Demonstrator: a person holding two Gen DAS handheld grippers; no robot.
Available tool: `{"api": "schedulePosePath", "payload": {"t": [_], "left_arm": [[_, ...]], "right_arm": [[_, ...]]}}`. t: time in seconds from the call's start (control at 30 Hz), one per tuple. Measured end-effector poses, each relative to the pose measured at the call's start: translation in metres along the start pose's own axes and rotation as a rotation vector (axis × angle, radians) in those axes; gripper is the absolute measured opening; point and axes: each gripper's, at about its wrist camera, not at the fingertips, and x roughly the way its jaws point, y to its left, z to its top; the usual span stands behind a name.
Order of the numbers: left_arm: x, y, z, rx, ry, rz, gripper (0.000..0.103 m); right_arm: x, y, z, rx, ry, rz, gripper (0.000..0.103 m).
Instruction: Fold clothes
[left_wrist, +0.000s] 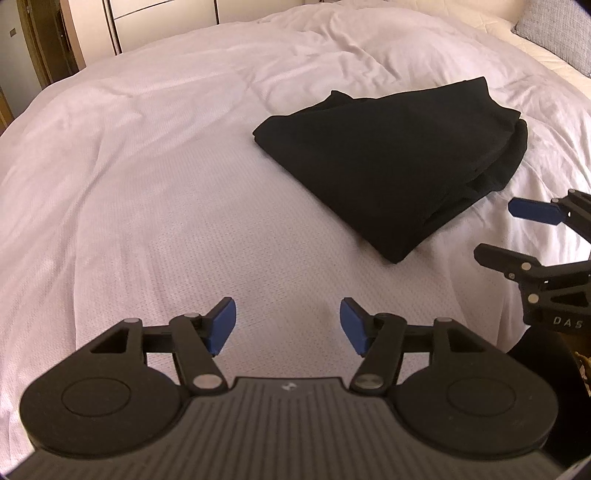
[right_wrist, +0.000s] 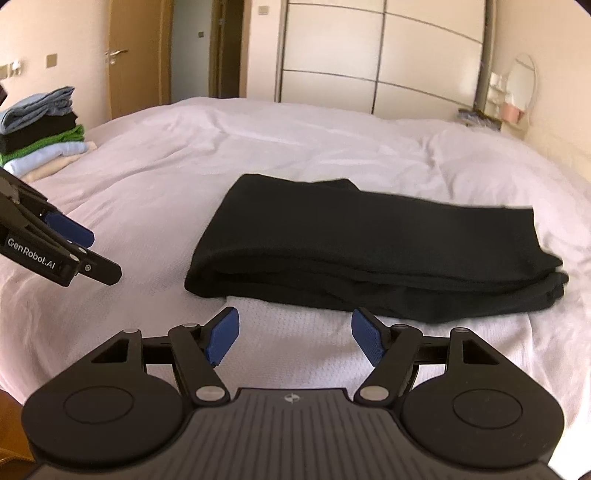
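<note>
The black garment (right_wrist: 373, 254) lies folded in layers on the white bed (left_wrist: 147, 184). The left gripper (left_wrist: 287, 323) hovers over bare bedding, near the garment but not touching it, jaws spread and empty. The right gripper (right_wrist: 294, 334) sits just beside the garment's near edge, jaws likewise spread, gripping nothing. A stack of folded clothes (right_wrist: 38, 129) rests at the bed's far left.

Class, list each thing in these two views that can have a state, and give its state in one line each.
Black garment: folded, lying flat on the bed.
Stack of clothes: folded, piled.
Left gripper: open, empty.
Right gripper: open, empty.
Door: shut.
</note>
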Motion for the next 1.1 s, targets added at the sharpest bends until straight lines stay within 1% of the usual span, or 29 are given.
{"api": "schedulePosePath", "payload": {"t": [0.03, 0.1, 0.2, 0.27, 0.4, 0.47, 0.53, 0.67, 0.77, 0.8, 0.87, 0.9, 0.93, 1.03, 1.1], "left_arm": [[0.001, 0.001, 0.0, -0.002, 0.001, 0.0, 0.059], [0.002, 0.004, -0.001, -0.007, 0.005, 0.001, 0.059], [0.003, 0.006, -0.001, -0.008, 0.006, -0.001, 0.06], [0.003, 0.007, 0.0, -0.008, 0.003, -0.002, 0.062], [0.006, 0.01, 0.002, -0.007, 0.001, 0.0, 0.062], [0.009, 0.013, 0.003, -0.009, 0.003, 0.001, 0.062], [0.011, 0.014, 0.005, -0.011, 0.007, 0.001, 0.062], [0.017, 0.017, 0.009, -0.014, 0.014, -0.001, 0.063], [0.019, 0.018, 0.013, -0.006, 0.011, -0.004, 0.063], [0.02, 0.019, 0.015, -0.003, 0.008, -0.003, 0.063], [0.023, 0.021, 0.02, 0.002, 0.003, 0.002, 0.064], [0.024, 0.022, 0.023, 0.004, 0.0, 0.006, 0.064], [0.024, 0.024, 0.027, 0.005, -0.004, 0.012, 0.064], [0.025, 0.028, 0.04, 0.011, -0.019, 0.027, 0.064], [0.026, 0.029, 0.051, 0.017, -0.033, 0.034, 0.064]], "right_arm": [[0.001, 0.004, 0.001, -0.033, -0.009, -0.004, 0.076], [0.005, 0.015, 0.002, -0.117, -0.027, -0.013, 0.082], [0.012, 0.034, 0.003, -0.27, -0.054, -0.031, 0.087], [0.02, 0.048, 0.001, -0.397, -0.068, -0.062, 0.087], [0.038, 0.071, -0.008, -0.629, -0.099, -0.116, 0.087], [0.048, 0.078, -0.013, -0.717, -0.105, -0.129, 0.087], [0.057, 0.085, -0.018, -0.805, -0.11, -0.141, 0.085], [0.07, 0.09, -0.02, -0.866, -0.112, -0.146, 0.084], [0.08, 0.094, -0.021, -0.91, -0.113, -0.15, 0.07], [0.083, 0.095, -0.021, -0.925, -0.113, -0.151, 0.062], [0.088, 0.095, -0.021, -0.917, -0.107, -0.129, 0.048], [0.087, 0.082, -0.013, -0.81, -0.103, -0.082, 0.033], [0.085, 0.069, -0.004, -0.698, -0.098, -0.034, 0.025], [0.082, 0.028, 0.023, -0.359, -0.083, 0.107, 0.014], [0.079, 0.001, 0.04, -0.132, -0.071, 0.199, 0.013]]}}
